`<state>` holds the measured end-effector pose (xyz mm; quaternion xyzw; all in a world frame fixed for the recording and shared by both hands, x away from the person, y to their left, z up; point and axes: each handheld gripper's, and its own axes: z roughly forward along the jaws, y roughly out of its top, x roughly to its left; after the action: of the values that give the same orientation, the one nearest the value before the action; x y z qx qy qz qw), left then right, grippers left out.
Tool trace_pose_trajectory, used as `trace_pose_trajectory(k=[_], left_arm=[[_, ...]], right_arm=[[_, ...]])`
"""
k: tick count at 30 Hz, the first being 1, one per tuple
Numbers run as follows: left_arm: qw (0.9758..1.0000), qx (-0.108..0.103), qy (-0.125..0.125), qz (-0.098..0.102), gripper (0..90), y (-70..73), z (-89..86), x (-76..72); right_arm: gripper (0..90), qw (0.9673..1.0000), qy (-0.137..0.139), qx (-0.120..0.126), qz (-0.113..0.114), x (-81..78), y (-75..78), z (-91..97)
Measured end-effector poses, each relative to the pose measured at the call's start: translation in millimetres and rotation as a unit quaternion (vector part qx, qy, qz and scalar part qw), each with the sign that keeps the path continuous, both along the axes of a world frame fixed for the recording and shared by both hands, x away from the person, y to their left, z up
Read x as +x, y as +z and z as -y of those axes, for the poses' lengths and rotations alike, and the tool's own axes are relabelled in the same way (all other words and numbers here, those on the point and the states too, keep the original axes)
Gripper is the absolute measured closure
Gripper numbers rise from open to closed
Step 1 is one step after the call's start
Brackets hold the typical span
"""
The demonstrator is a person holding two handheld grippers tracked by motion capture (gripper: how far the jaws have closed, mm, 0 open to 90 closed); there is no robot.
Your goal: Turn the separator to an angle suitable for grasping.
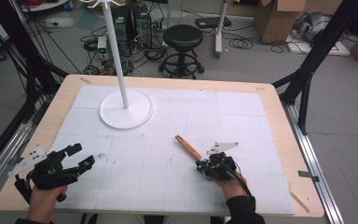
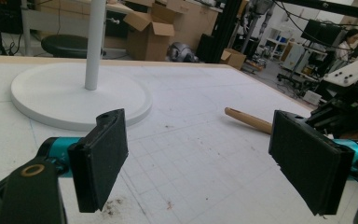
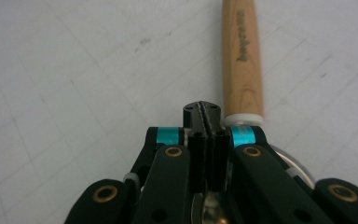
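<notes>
On the gridded white table [image 1: 168, 177], left gripper [image 1: 80, 156] agape, right gripper [image 3: 202, 108] clenched empty (wooden handle [image 3: 241, 56] beside).

so it's a light wood table [image 1: 279, 116] with a white gridded mat [image 1: 168, 163] covering most of the top. sitting on the mat: the round white base of a stand [image 1: 126, 111] toward the far left, and a wooden handle [image 1: 188, 147] lying slanted right of center

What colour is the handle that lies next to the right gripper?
Light natural wood brown, with dark lettering; the handle shows best in the right gripper view.
</notes>
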<state>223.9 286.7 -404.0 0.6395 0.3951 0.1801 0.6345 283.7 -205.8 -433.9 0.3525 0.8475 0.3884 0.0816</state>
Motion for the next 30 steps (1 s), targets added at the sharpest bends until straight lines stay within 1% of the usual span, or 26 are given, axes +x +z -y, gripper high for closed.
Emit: trace_pose_trajectory(k=[1, 2, 3, 4, 5, 6, 8, 9, 10, 11, 13, 15, 16, 17, 19, 22, 23, 25, 28, 29, 30], left_arm=[[1.0000, 0.001, 0.000, 0.000, 19.9, 0.0, -0.2, 0.0], [1.0000, 0.001, 0.000, 0.000, 19.9, 0.0, -0.3, 0.1], [1.0000, 0.000, 0.000, 0.000, 19.9, -0.1, -0.3, 0.1], [1.0000, 0.001, -0.001, 0.000, 19.9, 0.0, -0.6, 0.2], [1.0000, 0.001, -0.001, 0.000, 19.8, 0.0, -0.6, 0.1], [1.0000, 0.001, -0.002, 0.001, 19.8, 0.2, -0.7, 0.1], [1.0000, -0.002, -0.004, 0.002, 19.7, 0.6, -0.7, -0.1], [1.0000, -0.002, -0.006, 0.003, 19.7, 0.9, -1.1, -0.2], [1.0000, -0.005, -0.008, 0.003, 19.6, 1.0, -1.2, -0.4], [0.9999, -0.007, -0.008, 0.006, 19.3, 1.3, -2.1, -0.4], [0.9999, -0.010, -0.010, 0.009, 18.4, 2.0, -3.2, -0.6], [0.9998, -0.012, -0.010, 0.012, 18.4, 2.4, -4.0, -1.0], [0.9998, -0.012, -0.010, 0.013, 18.3, 2.5, -4.4, -1.0], [0.9998, -0.012, -0.010, 0.014, 18.2, 2.3, -4.6, -0.9], [0.9998, -0.012, -0.011, 0.013, 18.4, 1.5, -4.8, -0.7], [0.9998, -0.008, -0.012, 0.011, 18.8, 1.0, -4.9, -0.3], [0.9998, -0.007, -0.013, 0.012, 18.8, 1.1, -4.8, -0.3], [0.9998, -0.007, -0.012, 0.012, 18.8, 1.4, -4.0, -0.7], [0.9999, -0.003, -0.011, 0.010, 18.8, 1.3, -2.9, -0.7], [0.9999, -0.002, -0.012, 0.010, 18.8, 1.2, -2.6, -0.7], [0.9999, -0.001, -0.013, 0.009, 18.8, 1.0, -2.4, -0.6]], right_arm=[[81.9, 0.9999, -0.007, 0.011, 0.005, -1.4, 3.1, 3.5], [72.3, 0.9996, -0.016, 0.022, 0.011, -2.2, 6.0, 7.4], [68.3, 0.9989, -0.030, 0.032, 0.015, -3.4, 8.8, 11.1], [65.6, 0.9983, -0.035, 0.041, 0.021, -5.6, 11.6, 14.6], [58.1, 0.9976, -0.042, 0.046, 0.031, -8.6, 14.0, 17.7], [50.8, 0.9966, -0.055, 0.047, 0.039, -12.2, 16.5, 20.9], [40.9, 0.9944, -0.073, 0.055, 0.053, -20.1, 21.4, 28.9], [35.8, 0.9928, -0.083, 0.057, 0.064, -24.4, 23.9, 33.5], [30.8, 0.9904, -0.098, 0.062, 0.075, -29.2, 26.8, 38.0], [26.7, 0.9889, -0.106, 0.063, 0.082, -32.7, 28.8, 42.0], [19.8, 0.9825, -0.134, 0.068, 0.110, -43.3, 33.8, 52.8], [16.4, 0.9771, -0.156, 0.071, 0.126, -52.5, 37.2, 61.8], [16.4, 0.9746, -0.163, 0.067, 0.138, -56.2, 38.3, 66.2], [16.4, 0.9719, -0.174, 0.067, 0.143, -59.7, 39.5, 70.0], [16.4, 0.9679, -0.187, 0.077, 0.149, -64.4, 42.0, 77.3], [16.3, 0.9635, -0.194, 0.093, 0.159, -66.6, 47.1, 83.0], [16.4, 0.9629, -0.194, 0.096, 0.161, -66.6, 48.2, 83.4], [16.4, 0.9628, -0.193, 0.098, 0.162, -66.4, 47.8, 83.4], [16.4, 0.9646, -0.190, 0.096, 0.156, -66.1, 45.5, 83.1], [16.4, 0.9645, -0.190, 0.095, 0.157, -65.9, 45.4, 83.2], [16.4, 0.9637, -0.194, 0.095, 0.158, -66.0, 45.6, 83.1]])
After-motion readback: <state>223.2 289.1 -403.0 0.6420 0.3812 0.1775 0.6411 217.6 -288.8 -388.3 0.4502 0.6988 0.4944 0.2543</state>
